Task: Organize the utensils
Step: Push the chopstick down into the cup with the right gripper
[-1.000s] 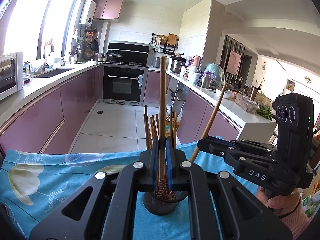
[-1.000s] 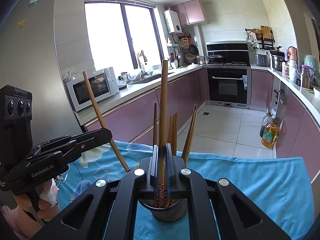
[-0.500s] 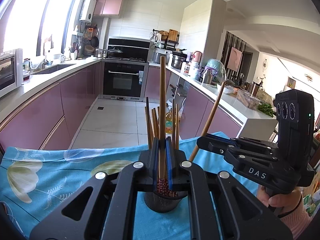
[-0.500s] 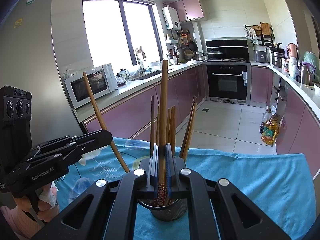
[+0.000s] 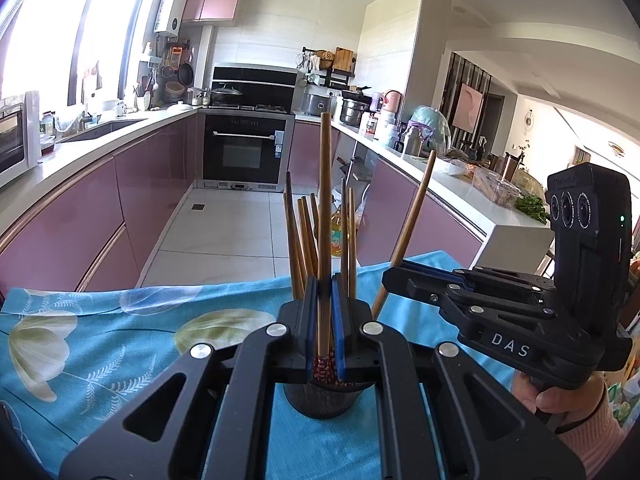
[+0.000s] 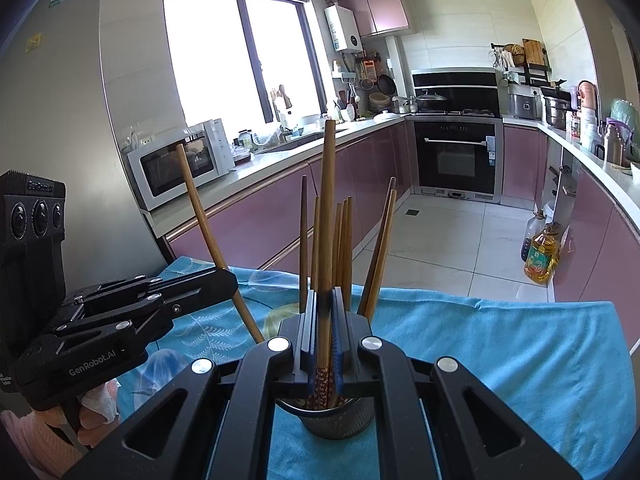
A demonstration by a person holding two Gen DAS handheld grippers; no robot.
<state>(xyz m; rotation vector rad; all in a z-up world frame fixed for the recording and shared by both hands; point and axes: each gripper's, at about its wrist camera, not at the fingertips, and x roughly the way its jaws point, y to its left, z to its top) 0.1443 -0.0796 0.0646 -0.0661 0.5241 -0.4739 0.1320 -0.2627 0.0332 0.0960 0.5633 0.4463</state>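
While each gripper pinches 1 upright chopstick, the left gripper and right gripper hang above the utensil holder, which stands directly below them on the blue-clothed tabletop

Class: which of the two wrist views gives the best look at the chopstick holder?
The right wrist view: the holder shows its metal rim, its ribbed wall and the chopsticks fanning out of it. In the left wrist view the holder is a dark shape in shadow, its rim mostly behind the left gripper.
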